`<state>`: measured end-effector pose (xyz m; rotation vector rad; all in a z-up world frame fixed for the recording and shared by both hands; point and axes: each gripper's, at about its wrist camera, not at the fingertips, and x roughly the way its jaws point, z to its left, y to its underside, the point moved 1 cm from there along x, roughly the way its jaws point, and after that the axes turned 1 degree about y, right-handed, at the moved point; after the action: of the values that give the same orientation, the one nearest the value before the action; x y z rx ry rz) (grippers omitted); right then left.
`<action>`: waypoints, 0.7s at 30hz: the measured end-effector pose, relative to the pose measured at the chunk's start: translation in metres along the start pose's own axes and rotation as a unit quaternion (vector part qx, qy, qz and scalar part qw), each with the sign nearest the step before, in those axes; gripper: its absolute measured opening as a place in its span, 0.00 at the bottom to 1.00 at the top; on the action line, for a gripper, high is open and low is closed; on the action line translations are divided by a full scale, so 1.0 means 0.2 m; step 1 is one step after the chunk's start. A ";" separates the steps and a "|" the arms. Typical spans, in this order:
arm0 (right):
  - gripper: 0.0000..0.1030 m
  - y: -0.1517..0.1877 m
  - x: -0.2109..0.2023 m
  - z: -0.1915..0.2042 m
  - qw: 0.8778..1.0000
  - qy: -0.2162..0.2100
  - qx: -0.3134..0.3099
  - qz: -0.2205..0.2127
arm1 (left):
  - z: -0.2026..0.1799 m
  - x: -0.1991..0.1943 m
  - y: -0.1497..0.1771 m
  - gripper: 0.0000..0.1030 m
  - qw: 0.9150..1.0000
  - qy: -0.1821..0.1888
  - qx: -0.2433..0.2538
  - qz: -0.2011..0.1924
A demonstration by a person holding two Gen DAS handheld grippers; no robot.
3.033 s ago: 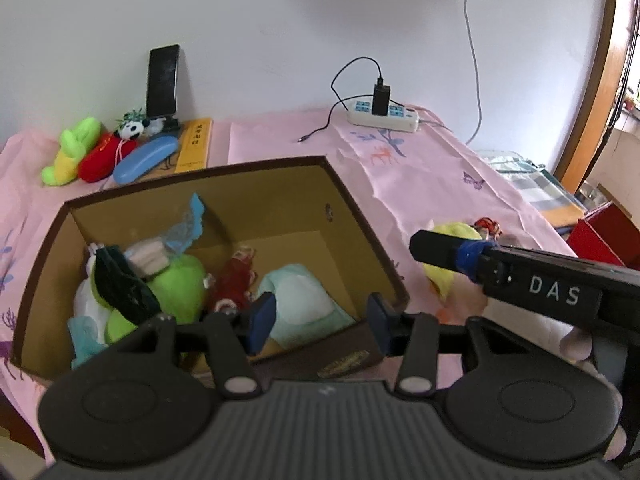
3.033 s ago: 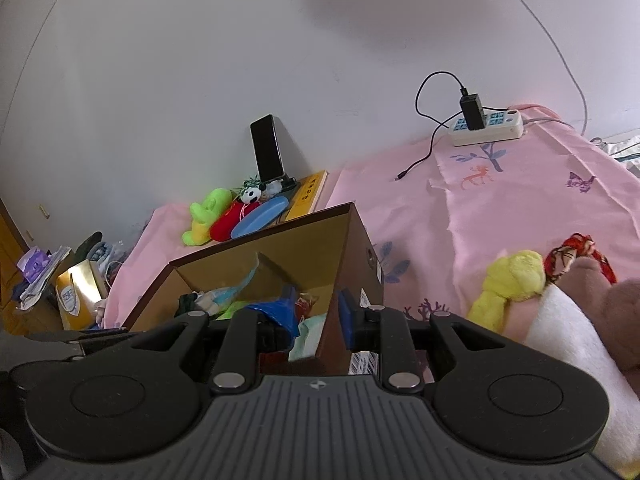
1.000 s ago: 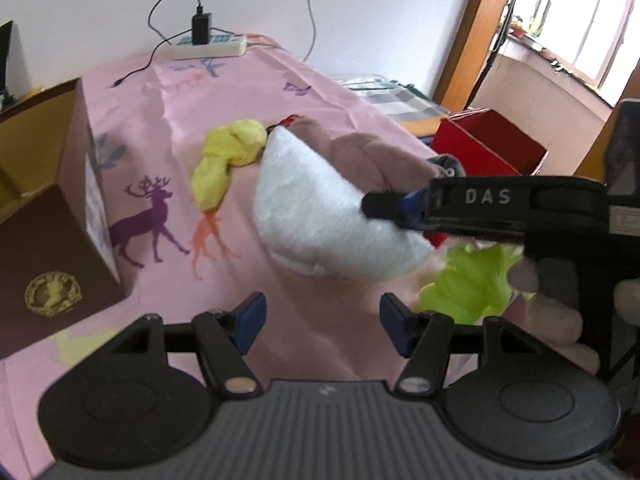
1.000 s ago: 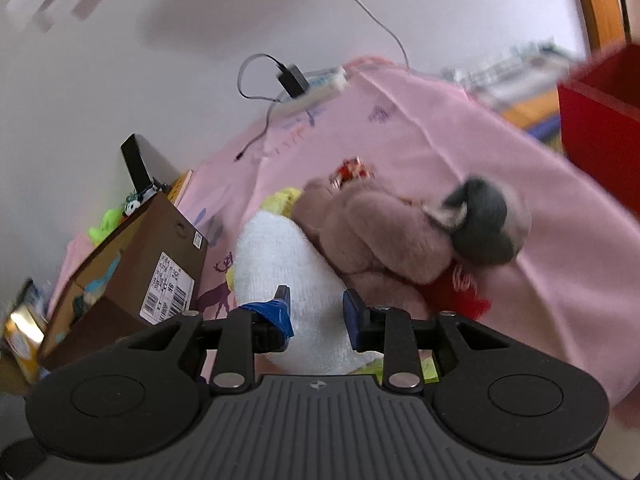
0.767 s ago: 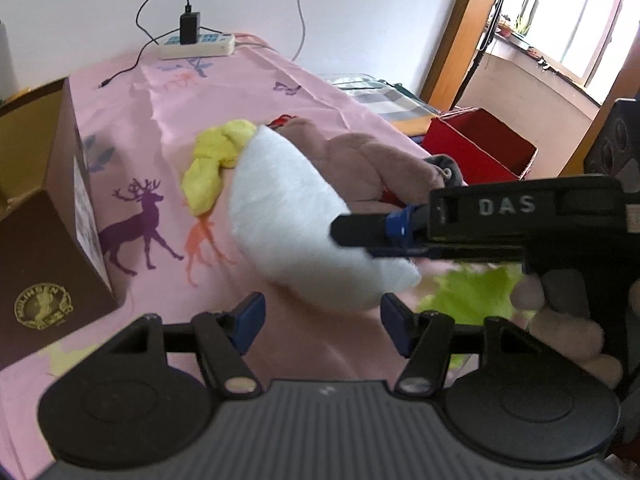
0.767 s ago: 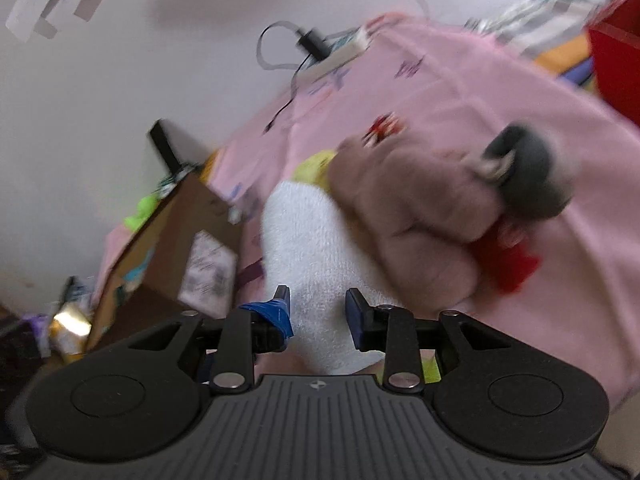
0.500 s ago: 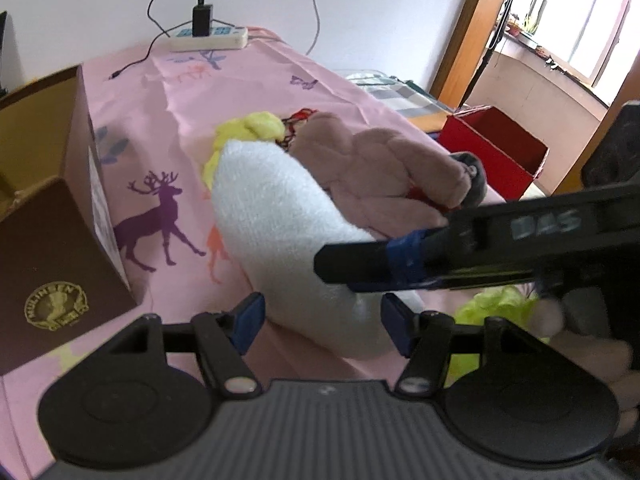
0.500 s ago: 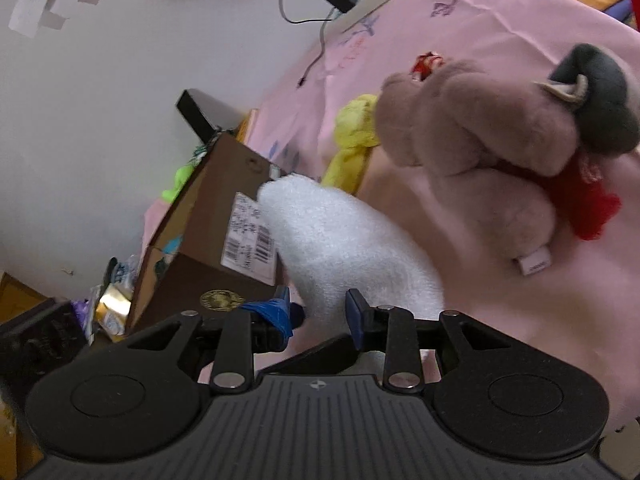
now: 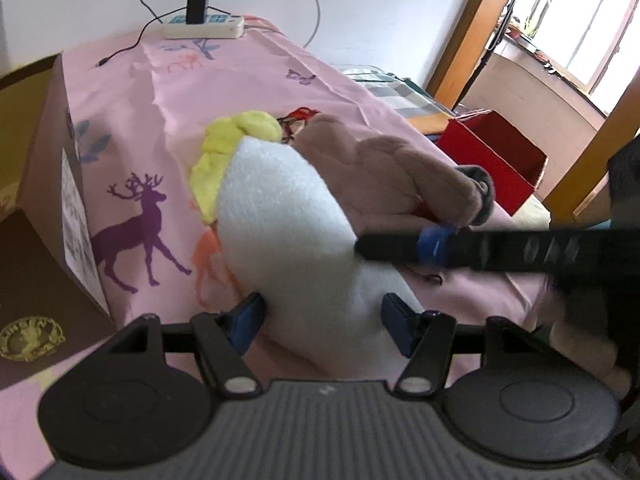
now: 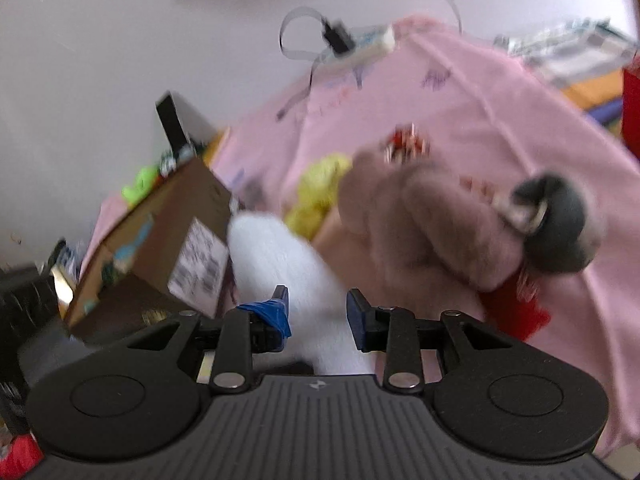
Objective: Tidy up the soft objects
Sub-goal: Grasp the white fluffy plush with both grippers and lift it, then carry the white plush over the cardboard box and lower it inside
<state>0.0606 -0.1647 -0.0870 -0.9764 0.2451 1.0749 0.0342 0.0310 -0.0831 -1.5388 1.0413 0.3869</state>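
Two grippers around one white plush toy [image 9: 288, 216] lying on pink table [image 9: 248, 76] beside brown box [image 10: 160, 232]. Right gripper [image 10: 318, 312] pinching toy. Left gripper [image 9: 326, 320] wide open, straddling toy: close gently, lift together toward box.

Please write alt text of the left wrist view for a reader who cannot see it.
A white plush toy lies between the open left gripper fingers, with the right gripper reaching onto it from the right. Behind it, yellow and brown plush toys lie on a pink tablecloth, beside a cardboard box.
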 end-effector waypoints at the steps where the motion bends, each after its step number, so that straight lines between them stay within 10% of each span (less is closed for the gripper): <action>1: 0.15 0.01 0.03 -0.02 1.000 -0.006 0.011 0.010 | 0.00 0.01 0.00 0.62 1.000 -0.002 0.000 0.001; 21: 0.11 -0.23 -0.08 0.16 0.994 -0.111 -0.020 0.011 | -0.03 -0.23 -0.19 0.43 0.995 -0.024 0.038 -0.092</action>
<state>0.0811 -0.1556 -0.0336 -0.8828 0.0523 1.2025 0.0369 0.0401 -0.0238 -1.5345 0.8590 0.2512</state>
